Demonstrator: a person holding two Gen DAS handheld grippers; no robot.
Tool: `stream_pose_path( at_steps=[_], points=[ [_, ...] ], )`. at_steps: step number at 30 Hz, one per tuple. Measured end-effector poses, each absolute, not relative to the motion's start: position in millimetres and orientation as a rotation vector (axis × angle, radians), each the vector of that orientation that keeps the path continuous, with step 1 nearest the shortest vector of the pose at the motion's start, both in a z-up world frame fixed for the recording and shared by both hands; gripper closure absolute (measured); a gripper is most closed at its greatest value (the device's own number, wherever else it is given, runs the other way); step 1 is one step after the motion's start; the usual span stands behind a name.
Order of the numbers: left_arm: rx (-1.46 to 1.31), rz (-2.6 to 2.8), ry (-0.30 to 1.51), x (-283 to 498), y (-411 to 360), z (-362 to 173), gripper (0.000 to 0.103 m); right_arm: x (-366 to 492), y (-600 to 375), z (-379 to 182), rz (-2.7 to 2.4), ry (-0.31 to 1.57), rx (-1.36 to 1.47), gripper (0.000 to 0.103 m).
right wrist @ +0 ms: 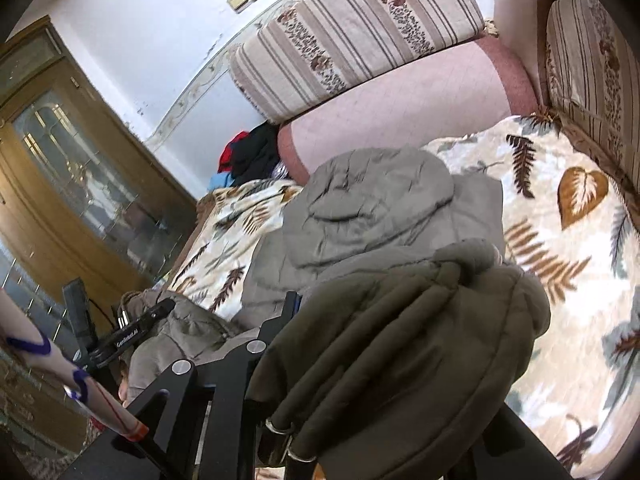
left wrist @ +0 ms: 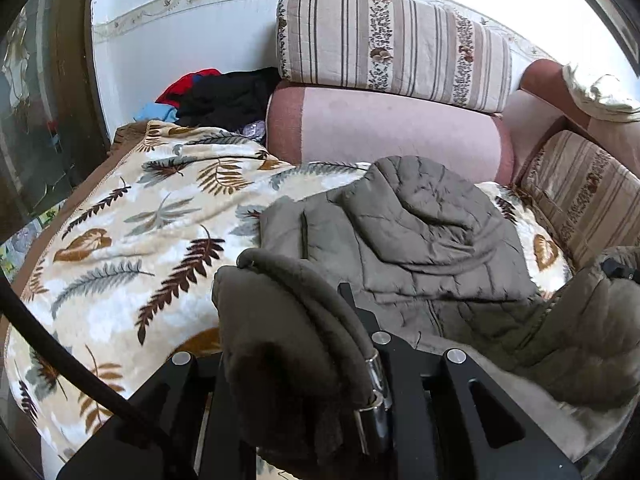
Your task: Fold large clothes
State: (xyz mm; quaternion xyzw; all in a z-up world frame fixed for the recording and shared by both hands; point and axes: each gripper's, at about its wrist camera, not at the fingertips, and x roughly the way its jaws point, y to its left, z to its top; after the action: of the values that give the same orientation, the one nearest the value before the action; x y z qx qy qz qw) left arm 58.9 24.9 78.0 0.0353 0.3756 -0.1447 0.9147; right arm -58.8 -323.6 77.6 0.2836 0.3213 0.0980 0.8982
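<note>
An olive-grey quilted hooded jacket (left wrist: 432, 236) lies on a leaf-patterned blanket (left wrist: 132, 216) on a sofa, hood toward the backrest. My left gripper (left wrist: 320, 320) is shut on the jacket's ribbed cuff end (left wrist: 288, 320), lifted over the blanket; fabric drapes over the fingers and hides the tips. In the right wrist view the jacket (right wrist: 380, 208) lies ahead, and my right gripper (right wrist: 360, 340) is shut on a bunched part of the jacket (right wrist: 420, 340), which covers its fingers. The left gripper (right wrist: 132, 328) shows at the lower left there.
A striped cushion (left wrist: 392, 44) sits on a pink bolster (left wrist: 384, 132) at the sofa back. Another striped cushion (left wrist: 588, 192) lies at right. A pile of black, red and blue clothes (left wrist: 216, 96) sits in the corner. A wooden glass cabinet (right wrist: 72, 160) stands at left.
</note>
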Motion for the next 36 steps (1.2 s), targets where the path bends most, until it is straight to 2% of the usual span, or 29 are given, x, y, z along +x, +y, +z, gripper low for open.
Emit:
stream_pose_path(
  at_steps=[11, 24, 36],
  points=[
    [0.067, -0.263, 0.813, 123, 10, 81, 0.085, 14, -348, 80, 0.113, 0.690, 0.616, 0.082],
    [-0.006, -0.244, 0.923, 241, -18, 62, 0.084, 117, -377, 61, 0.057, 0.749, 0.630, 0.081],
    [-0.020, -0.141, 1.038, 343, -39, -5, 0.081, 207, -404, 15, -0.102, 0.825, 0.552, 0.080]
  ],
)
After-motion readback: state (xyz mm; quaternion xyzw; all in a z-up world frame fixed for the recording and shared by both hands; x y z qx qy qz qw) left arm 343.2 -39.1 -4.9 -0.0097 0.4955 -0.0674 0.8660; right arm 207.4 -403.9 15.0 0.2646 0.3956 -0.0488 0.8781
